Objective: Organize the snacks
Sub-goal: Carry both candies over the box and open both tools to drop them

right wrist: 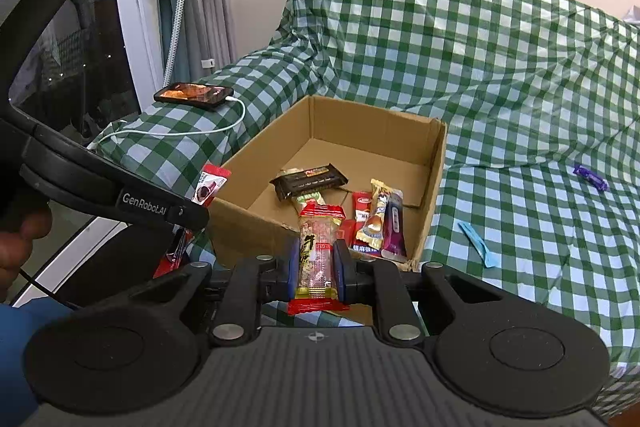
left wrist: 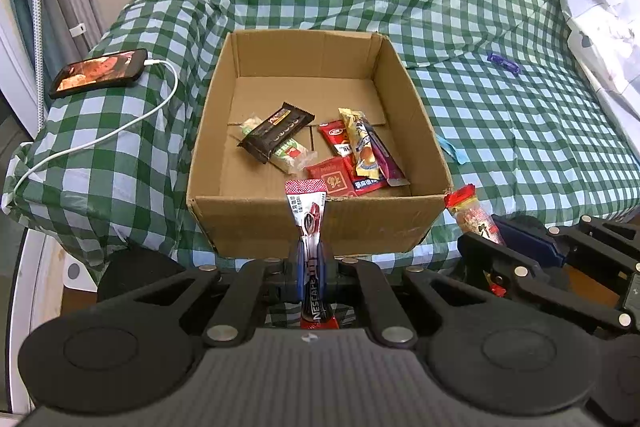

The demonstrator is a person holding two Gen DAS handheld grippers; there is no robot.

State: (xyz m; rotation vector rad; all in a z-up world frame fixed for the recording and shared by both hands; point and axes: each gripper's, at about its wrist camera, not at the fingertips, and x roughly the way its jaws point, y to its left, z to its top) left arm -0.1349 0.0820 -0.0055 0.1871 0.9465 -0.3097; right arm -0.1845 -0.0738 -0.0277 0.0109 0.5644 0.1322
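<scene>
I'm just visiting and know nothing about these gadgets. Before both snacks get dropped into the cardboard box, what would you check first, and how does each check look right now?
1. Left gripper clamps the Nescafe coffee stick: ok.
2. Right gripper clamps the red-ended nut bar: ok.
3. Cardboard box open on top, with bare floor on its left: ok.
4. Both snacks past the box's near wall, over the inside: not ok, they look short of it.
5. The two grippers clear of each other: ok, apart side by side.
6. All snacks gathered: not ok, a purple wrapper and a blue packet lie on the checked cloth.
</scene>
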